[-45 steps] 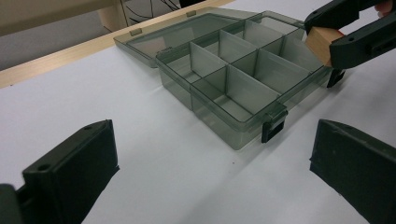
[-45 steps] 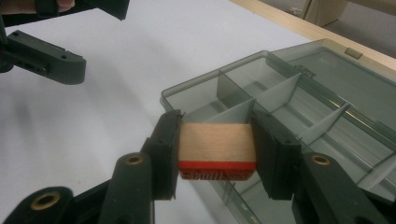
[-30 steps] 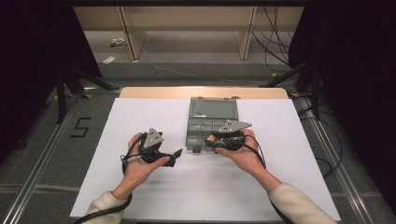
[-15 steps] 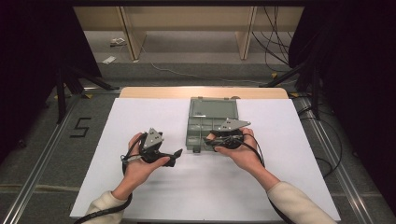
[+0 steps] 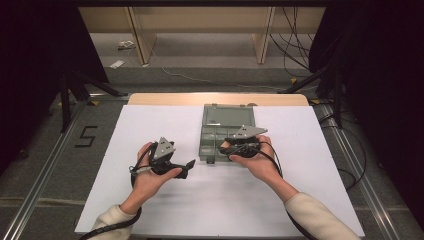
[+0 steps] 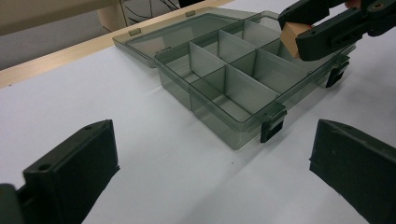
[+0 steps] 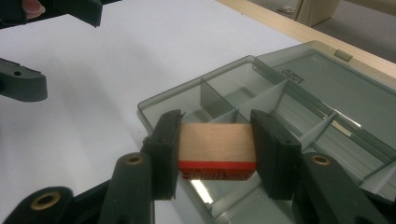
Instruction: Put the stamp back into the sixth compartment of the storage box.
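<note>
Right gripper [image 7: 215, 149] jaws clamp wooden block [image 7: 217, 142] over organizer box [image 5: 227, 132]; left gripper [image 6: 210, 172] jaws apart.

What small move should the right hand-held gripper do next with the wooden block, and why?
Probably lower it a little and open. The right hand-held gripper is shut on the wooden block, which hangs above an empty compartment near the front of the open grey organizer box. The left hand-held gripper is open, apart.

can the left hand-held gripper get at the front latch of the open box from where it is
Probably yes. The left hand-held gripper is open and faces the box; bare white table lies between it and the near latch. The right hand-held gripper holds a wooden block farther back.
</note>
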`<action>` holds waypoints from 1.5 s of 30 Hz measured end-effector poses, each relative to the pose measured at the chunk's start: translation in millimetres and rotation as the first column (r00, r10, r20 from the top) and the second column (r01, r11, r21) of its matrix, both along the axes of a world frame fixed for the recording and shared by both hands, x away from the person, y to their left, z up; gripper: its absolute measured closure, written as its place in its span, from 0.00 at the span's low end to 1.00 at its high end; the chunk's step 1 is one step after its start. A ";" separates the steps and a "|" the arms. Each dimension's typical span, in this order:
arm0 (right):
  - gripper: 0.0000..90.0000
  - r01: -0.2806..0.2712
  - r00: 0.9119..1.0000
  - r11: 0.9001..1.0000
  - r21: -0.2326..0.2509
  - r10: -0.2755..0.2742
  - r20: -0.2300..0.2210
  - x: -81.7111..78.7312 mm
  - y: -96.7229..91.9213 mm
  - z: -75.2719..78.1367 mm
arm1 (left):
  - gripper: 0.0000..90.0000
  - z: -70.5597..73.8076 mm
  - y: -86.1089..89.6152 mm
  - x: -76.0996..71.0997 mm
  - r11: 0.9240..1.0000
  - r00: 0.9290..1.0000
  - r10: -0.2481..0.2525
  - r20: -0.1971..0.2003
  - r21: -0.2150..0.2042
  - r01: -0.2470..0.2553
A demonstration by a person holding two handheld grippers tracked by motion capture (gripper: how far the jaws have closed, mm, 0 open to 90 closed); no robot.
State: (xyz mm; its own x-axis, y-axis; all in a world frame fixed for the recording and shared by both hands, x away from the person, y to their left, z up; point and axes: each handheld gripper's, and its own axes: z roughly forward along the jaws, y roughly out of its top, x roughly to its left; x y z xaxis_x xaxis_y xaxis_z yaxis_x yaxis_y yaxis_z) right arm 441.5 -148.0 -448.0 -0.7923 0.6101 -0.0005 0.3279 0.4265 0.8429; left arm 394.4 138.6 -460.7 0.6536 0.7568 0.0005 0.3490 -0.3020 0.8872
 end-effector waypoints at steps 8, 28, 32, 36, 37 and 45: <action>0.62 0.002 1.000 1.000 -0.001 -0.002 0.001 2.6 1.4 -0.2 | 0.00 0.1 0.0 0.0 1.000 1.000 0.001 0.001 -0.001 -0.001; 0.62 0.004 1.000 1.000 -0.010 -0.005 -0.006 9.7 6.4 -3.8 | 0.00 -0.2 -0.2 0.0 1.000 1.000 -0.001 0.000 0.000 0.001; 0.62 0.004 1.000 1.000 -0.018 -0.004 -0.010 11.5 8.0 -6.3 | 0.00 0.0 0.2 0.1 1.000 1.000 0.000 -0.001 -0.001 0.000; 0.62 0.005 1.000 1.000 -0.023 -0.005 -0.011 13.0 9.7 -8.3 | 0.00 0.0 0.1 0.0 1.000 1.000 -0.001 -0.001 -0.001 0.001; 0.62 0.004 1.000 1.000 -0.025 -0.004 -0.011 13.4 10.0 -8.5 | 0.00 0.0 0.1 0.0 1.000 1.000 -0.001 0.000 -0.001 0.001; 0.62 0.009 1.000 0.999 -0.032 -0.010 -0.016 15.9 12.1 -10.6 | 0.00 0.4 0.3 0.0 1.000 1.000 0.000 0.001 -0.001 0.000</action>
